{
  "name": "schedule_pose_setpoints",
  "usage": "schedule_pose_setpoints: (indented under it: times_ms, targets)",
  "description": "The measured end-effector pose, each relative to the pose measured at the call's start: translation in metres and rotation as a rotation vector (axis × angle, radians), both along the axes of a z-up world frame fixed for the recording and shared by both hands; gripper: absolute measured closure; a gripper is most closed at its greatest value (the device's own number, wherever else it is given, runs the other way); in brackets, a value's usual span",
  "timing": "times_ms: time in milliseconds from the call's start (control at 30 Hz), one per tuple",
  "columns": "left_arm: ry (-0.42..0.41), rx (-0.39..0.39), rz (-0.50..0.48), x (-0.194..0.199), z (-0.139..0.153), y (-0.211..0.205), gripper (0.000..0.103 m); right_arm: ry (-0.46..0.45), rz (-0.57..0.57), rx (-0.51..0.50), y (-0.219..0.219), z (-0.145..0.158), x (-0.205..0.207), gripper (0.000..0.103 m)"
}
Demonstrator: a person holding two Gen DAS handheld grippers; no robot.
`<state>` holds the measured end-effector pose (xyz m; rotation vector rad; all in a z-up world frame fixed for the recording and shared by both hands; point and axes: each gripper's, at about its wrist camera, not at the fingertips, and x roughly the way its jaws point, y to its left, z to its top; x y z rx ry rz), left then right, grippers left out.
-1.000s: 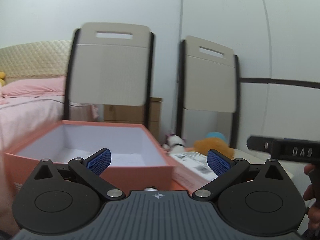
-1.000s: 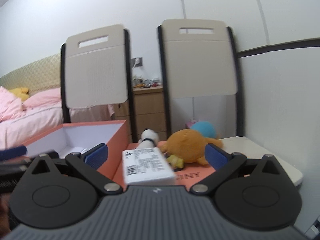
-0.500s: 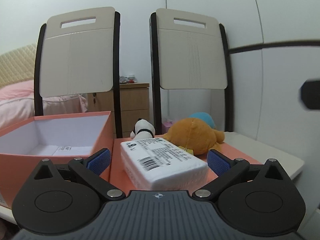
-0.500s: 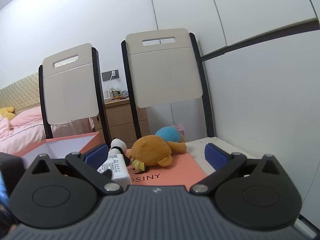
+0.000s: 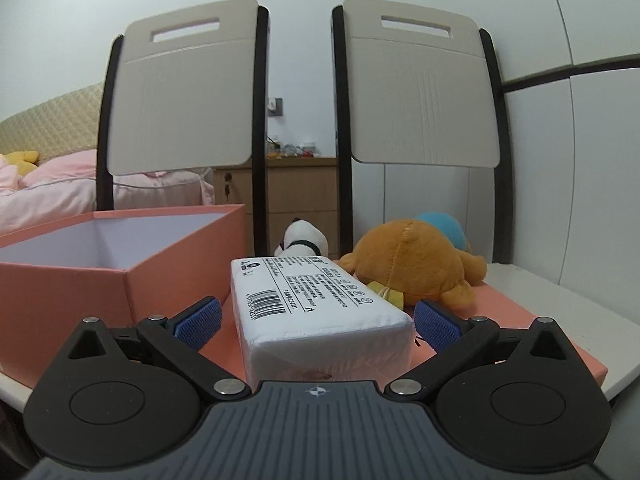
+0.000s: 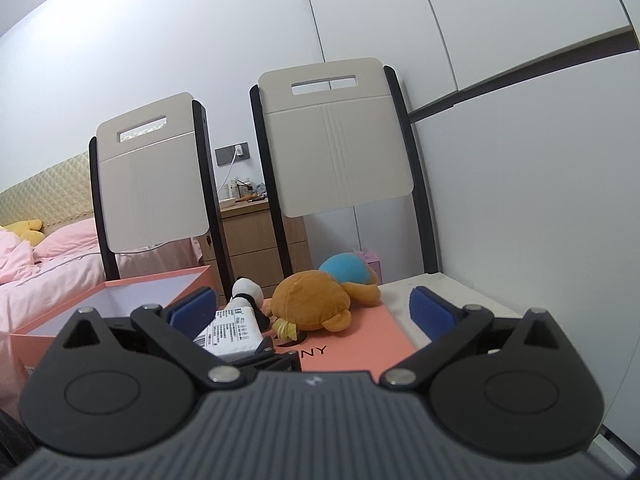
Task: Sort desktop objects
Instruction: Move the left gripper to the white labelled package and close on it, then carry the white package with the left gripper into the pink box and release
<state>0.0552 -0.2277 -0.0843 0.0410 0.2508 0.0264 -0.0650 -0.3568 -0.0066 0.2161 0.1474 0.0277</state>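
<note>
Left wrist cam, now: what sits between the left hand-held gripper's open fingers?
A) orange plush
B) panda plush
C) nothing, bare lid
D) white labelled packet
D: the white labelled packet lies lengthwise between the blue pads of the left hand-held gripper, with a gap on each side; the orange plush lies farther back.

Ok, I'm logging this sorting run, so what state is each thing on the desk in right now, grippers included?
Left gripper: open, fingers either side of the white packet, not clamped.
Right gripper: open, holding nothing.
White packet: lying flat on the lid, label up.
Orange box: open, interior mostly hidden.
Orange lid: lying flat beside the box.
Orange plush: lying on the lid.
Black-and-white plush: lying behind the packet.
</note>
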Motion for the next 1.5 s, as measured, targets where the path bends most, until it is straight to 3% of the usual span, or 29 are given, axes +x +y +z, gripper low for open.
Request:
schedule_pose_setpoints:
  times_ms: [200, 367, 533, 667, 867, 1167, 1333, 1500]
  targets:
    - [-0.015, 0.013, 0.039, -0.003, -0.002, -0.010, 0.000, 0.005, -0.002, -0.012, 0.003, 0.001, 0.001, 0.000]
    - [0.059, -0.008, 0.057, 0.013, -0.007, -0.012, 0.000, 0.012, -0.004, -0.020, 0.003, 0.000, 0.000, 0.000]
    - [0.082, -0.015, 0.043, 0.025, -0.007, -0.008, 0.000, 0.016, -0.005, -0.021, 0.000, -0.001, 0.000, 0.000]
    - [0.057, -0.026, 0.014, 0.019, 0.003, 0.004, 0.008, 0.019, -0.010, -0.011, -0.002, -0.002, 0.001, 0.000]
    - [0.035, -0.063, -0.058, 0.002, 0.035, 0.026, 0.012, 0.025, 0.001, -0.004, 0.003, -0.003, 0.003, 0.000]
    - [-0.034, -0.136, -0.189, -0.023, 0.108, 0.072, 0.013, 0.006, 0.012, 0.033, 0.014, 0.000, 0.005, 0.000]
    - [-0.080, -0.132, -0.174, -0.024, 0.135, 0.099, 0.013, 0.010, 0.047, 0.019, 0.030, 0.000, 0.011, 0.000]
    - [-0.070, -0.104, -0.076, 0.012, 0.146, 0.138, 0.013, 0.025, 0.085, 0.019, 0.043, 0.000, 0.023, 0.000]
